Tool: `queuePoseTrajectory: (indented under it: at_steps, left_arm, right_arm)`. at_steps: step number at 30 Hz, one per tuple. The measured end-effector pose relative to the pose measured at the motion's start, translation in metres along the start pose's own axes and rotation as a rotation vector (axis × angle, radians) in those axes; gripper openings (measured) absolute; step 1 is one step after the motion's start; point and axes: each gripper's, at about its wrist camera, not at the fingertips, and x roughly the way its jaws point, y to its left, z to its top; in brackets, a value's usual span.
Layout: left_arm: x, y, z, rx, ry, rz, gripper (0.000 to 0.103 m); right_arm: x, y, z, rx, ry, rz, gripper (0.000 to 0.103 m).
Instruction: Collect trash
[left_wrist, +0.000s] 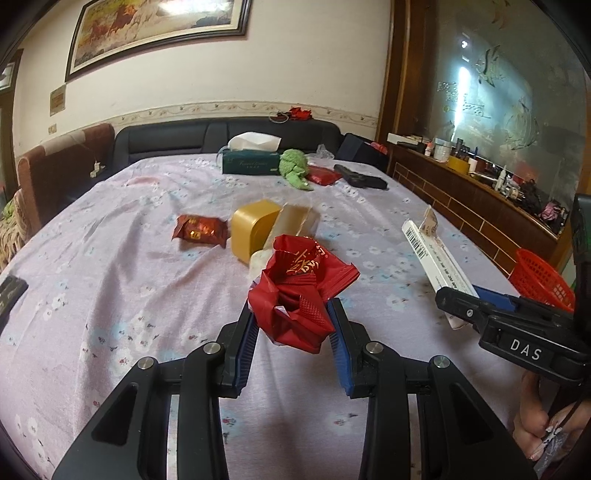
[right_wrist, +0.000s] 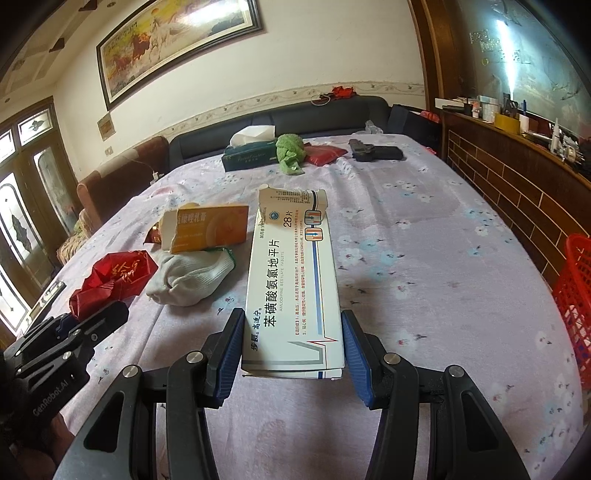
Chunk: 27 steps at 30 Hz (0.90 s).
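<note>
My left gripper is shut on a crumpled red wrapper and holds it above the flowered tablecloth; it also shows in the right wrist view. My right gripper is shut on a white medicine box with a torn far end, seen edge-on in the left wrist view. A red mesh basket stands at the table's right edge. Loose on the table lie a red snack packet, an orange box and a white sock.
At the far end lie a green tissue box, a green cloth, a red pouch and a black case. A dark sofa runs behind. A wooden counter borders the right. A dark phone lies left.
</note>
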Motion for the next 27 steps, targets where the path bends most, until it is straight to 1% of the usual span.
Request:
queuePoseTrajectory:
  at_steps: [5, 13, 20, 27]
  left_arm:
    - [-0.006, -0.018, 0.007, 0.041, -0.014, -0.018, 0.035]
    - [0.000, -0.041, 0.017, 0.067, 0.011, -0.050, 0.035]
    - [0.007, -0.067, 0.024, 0.101, 0.035, -0.086, 0.035]
    - [0.011, -0.105, 0.033, 0.161, 0.045, -0.148, 0.035]
  right_arm:
    - [-0.008, -0.012, -0.001, 0.030, 0.000, 0.000, 0.055]
    - [-0.018, -0.027, -0.003, 0.067, -0.009, 0.009, 0.055]
    - [-0.030, -0.053, -0.001, 0.128, -0.029, -0.001, 0.055]
    - [-0.052, -0.085, -0.001, 0.199, -0.064, -0.024, 0.055]
